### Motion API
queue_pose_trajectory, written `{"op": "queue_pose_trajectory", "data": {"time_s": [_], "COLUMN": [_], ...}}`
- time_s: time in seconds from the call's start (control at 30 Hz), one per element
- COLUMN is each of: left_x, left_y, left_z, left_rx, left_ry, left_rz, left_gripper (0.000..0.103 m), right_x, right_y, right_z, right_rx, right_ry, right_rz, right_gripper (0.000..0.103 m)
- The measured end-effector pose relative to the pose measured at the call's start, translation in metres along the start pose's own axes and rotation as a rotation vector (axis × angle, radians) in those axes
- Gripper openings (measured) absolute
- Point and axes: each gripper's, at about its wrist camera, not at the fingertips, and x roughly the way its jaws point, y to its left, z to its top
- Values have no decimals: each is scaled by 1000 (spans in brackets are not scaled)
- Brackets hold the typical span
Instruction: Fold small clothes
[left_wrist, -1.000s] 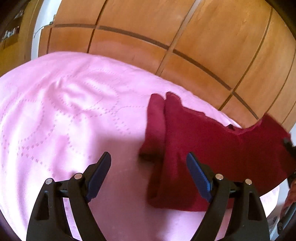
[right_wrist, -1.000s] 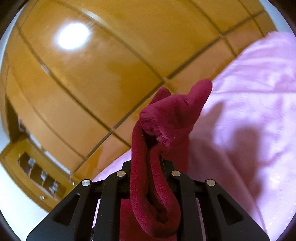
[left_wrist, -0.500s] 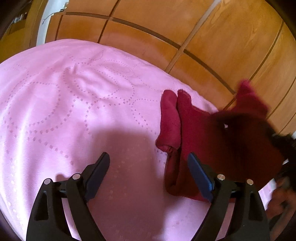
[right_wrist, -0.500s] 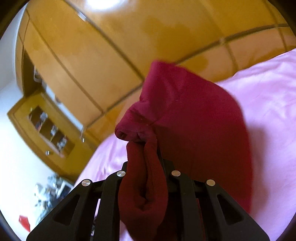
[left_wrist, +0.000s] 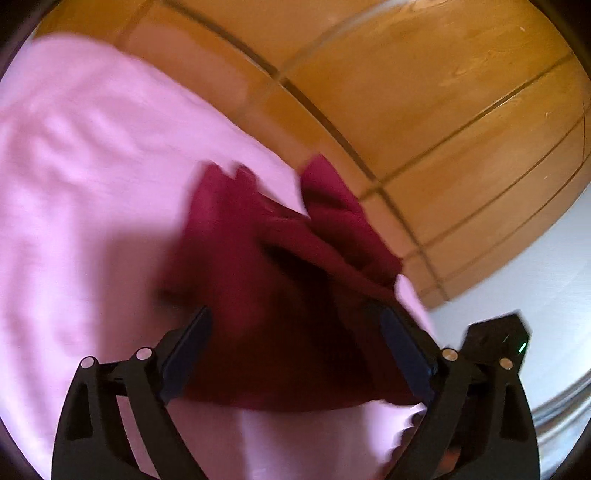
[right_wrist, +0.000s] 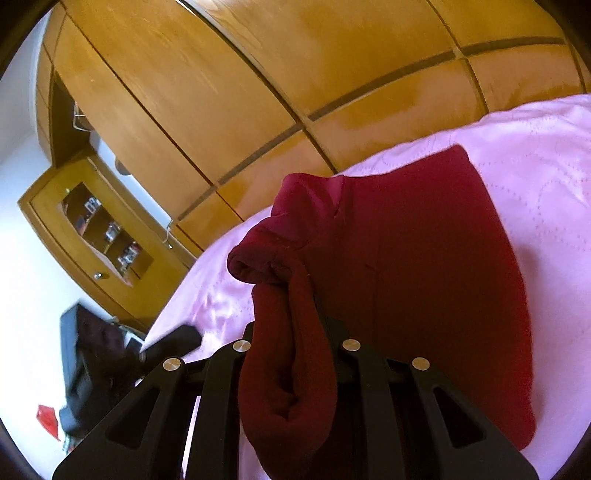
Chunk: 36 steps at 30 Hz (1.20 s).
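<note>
The right hand-held gripper (right_wrist: 295, 332) is clamped on a bunched edge of the dark red garment (right_wrist: 424, 266), which lies mid-frame on the pink bedspread (right_wrist: 535, 155). The left hand-held gripper (left_wrist: 295, 354) is spread apart above the garment.

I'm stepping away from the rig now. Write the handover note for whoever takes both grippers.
Right gripper: shut on a bunched edge of the dark red garment, carried over the rest of it.
Left gripper: open, empty, low over the garment's near part.
Garment lies on the pink bedspread, near the wooden wardrobe.
Done: first fold nearly laid.
Left: release, flatten, likely fold again.
</note>
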Motion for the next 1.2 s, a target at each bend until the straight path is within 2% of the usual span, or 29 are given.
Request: {"op": "queue_pose_trajectory", "data": {"time_s": [0.07,0.13,0.23,0.3,0.37,0.4,0.43,0.5,0.53,0.57,0.63,0.7,0.73,0.77,0.8,0.87,0.97,1.03,1.1,1.2], "left_x": [22,41,67,82,95,101,105,111,113,113,113,111,111,110,105,96,80,76,78,84], "left_y": [-7,-13,-17,-17,-20,-20,-19,-16,-15,-16,-21,-29,-33,-35,-42,-50,-57,-54,-43,-13], "left_z": [10,19,29,31,32,32,31,29,27,27,28,31,38,45,52,68,87,97,100,102], "left_rx": [-67,-94,-116,-116,-83,-64,-63,-70,-71,-58,-12,26,38,46,61,84,151,192,190,132], "left_ry": [67,113,186,224,254,263,271,289,288,289,277,272,272,268,255,222,181,180,192,219], "left_rz": [-108,-140,-122,-82,-20,12,38,56,59,67,79,70,63,57,41,13,17,42,73,139], "left_gripper": [95,97,98,97,86,64,51,45,45,42,30,25,24,23,23,22,22,22,21,21], "right_x": [0,2,5,9,11,12,11,-2,-15,-28,-56,-74,-80,-82,-80,-72,-59,-49,-37,-15], "right_y": [1,5,4,7,10,12,13,12,9,5,-4,-18,-27,-38,-50,-71,-81,-72,-58,-39], "right_z": [-2,-5,-9,-9,-13,-14,-15,-18,-19,-21,-18,-13,-9,-4,1,9,8,5,-2,-16], "right_rx": [-37,-78,-109,-147,-197,-222,-245,-269,-258,-247,-222,-186,-166,-138,-109,-50,-13,-54,-126,-251], "right_ry": [8,21,39,53,81,92,100,109,101,80,9,-50,-78,-98,-94,-62,-16,-3,18,90], "right_rz": [-9,-24,-34,-43,-67,-81,-91,-83,-40,-14,-9,-68,-118,-209,-306,-449,-482,-471,-474,-485], "right_gripper": [15,15,15,15,18,21,24,40,65,83,84,84,84,84,84,84,86,89,89,89]}}
